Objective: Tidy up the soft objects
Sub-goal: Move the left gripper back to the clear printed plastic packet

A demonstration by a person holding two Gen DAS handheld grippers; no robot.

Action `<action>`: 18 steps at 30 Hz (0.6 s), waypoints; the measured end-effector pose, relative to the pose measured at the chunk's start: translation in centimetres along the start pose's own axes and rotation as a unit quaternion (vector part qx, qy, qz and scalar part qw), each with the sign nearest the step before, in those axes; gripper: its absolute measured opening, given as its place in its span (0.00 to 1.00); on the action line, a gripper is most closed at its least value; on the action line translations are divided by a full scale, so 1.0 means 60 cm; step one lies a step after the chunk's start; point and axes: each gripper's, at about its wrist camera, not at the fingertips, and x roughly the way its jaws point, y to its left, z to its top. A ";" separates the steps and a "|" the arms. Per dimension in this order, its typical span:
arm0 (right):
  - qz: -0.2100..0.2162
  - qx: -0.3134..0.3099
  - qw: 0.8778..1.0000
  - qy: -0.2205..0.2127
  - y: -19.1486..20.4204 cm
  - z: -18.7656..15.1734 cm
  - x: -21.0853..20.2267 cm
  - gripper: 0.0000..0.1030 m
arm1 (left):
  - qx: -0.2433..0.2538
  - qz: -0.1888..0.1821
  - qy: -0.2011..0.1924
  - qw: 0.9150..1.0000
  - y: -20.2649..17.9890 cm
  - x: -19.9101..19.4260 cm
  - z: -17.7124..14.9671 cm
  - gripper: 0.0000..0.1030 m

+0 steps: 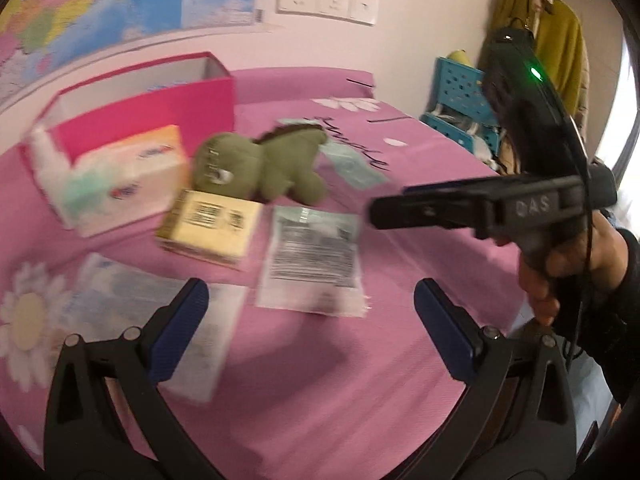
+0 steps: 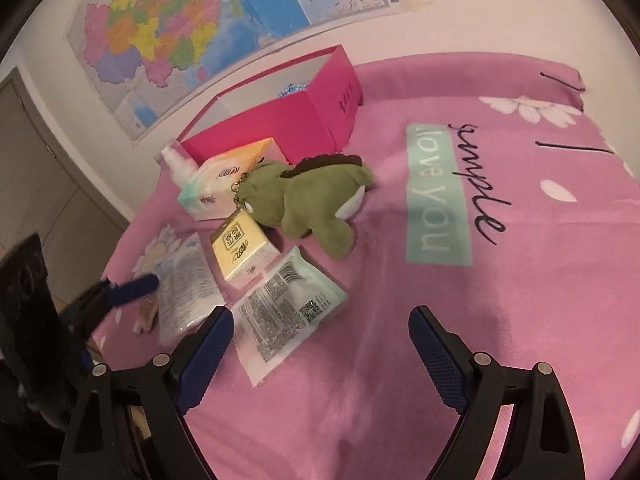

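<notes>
So the soft stuff was all bunched near the far left of the pink flower-print bedsheet (image 2: 400, 360), which made sense since the open hot-pink cardboard box (image 2: 280, 120) sat right there against the wall, presumably where things were meant to end up. The green plush dinosaur with the brown spiky back (image 2: 316, 200) lay on its side just in front of the box, its head touching the small yellow tissue pack (image 2: 244, 252). A bigger white-and-orange tissue pack (image 2: 224, 184) leaned against the box front, with a small white spray bottle (image 2: 176, 164) tucked beside it. Two flat plastic pouches lay nearest: the mint-edged wipes pouch (image 2: 284, 304) and a clear-white printed pouch (image 2: 184, 280). The right gripper (image 2: 320, 360) hung over bare sheet with its jaws spread wide and nothing between them; the left gripper (image 1: 312, 320) was likewise wide open and empty, hovering near the pouches. Looked like nothing had been picked up yet. Hard parts: the left wrist view was motion-smeared, so labels were unreadable there, and only a blue-checked scrap showed inside the box, so its contents were anyone's guess.
</notes>
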 end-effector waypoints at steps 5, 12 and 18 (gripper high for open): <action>0.011 -0.006 1.000 0.017 0.001 0.005 0.030 0.85 | -0.008 -0.021 0.022 1.000 0.001 0.036 -0.007 1.00; 0.034 -0.009 0.999 0.037 -0.002 0.008 0.063 0.72 | -0.043 -0.017 0.026 0.999 0.030 0.052 -0.002 1.00; 0.075 0.001 0.996 0.048 -0.006 0.008 0.072 0.51 | -0.035 -0.041 0.050 0.997 0.027 0.064 -0.007 1.00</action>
